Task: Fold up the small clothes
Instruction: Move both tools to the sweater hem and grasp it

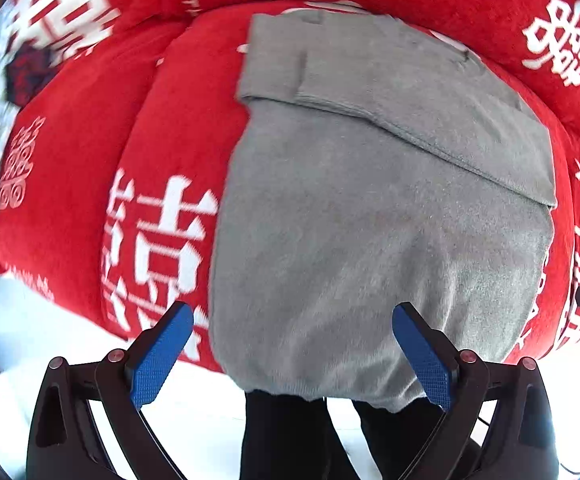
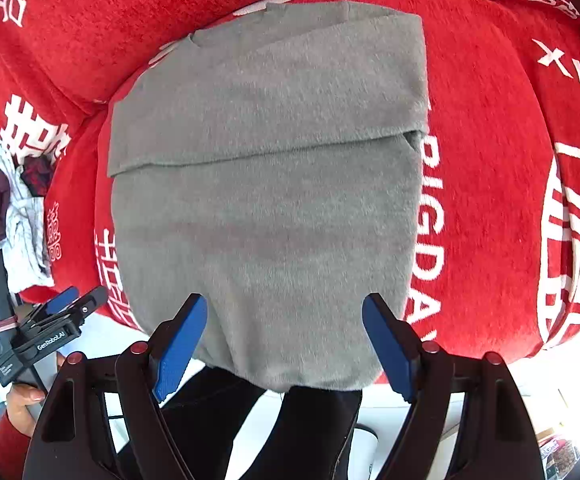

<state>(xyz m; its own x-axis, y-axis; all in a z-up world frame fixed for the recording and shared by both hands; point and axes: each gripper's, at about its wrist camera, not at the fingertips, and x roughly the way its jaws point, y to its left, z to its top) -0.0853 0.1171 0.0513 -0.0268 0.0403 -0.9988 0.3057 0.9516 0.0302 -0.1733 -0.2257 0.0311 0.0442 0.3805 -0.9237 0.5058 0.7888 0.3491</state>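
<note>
The grey garment [image 2: 266,200] lies folded on the red cover [image 2: 490,168], its near edge hanging over the front. Above that edge, the left gripper [image 1: 292,344] and right gripper [image 2: 284,336] both hang spread wide and empty, with nothing between them and the cloth. A heap of clothes [image 2: 10,208] sits far left, and the person's dark trousers [image 2: 310,432] stand just below the edge.

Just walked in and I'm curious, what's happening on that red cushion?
A person is folding a soft grey knit garment on a red cushion with white lettering, using a handheld gripper in each hand. One fold is already laid across its far end. The left gripper and right gripper both hover open over the near edge, holding nothing.
</note>
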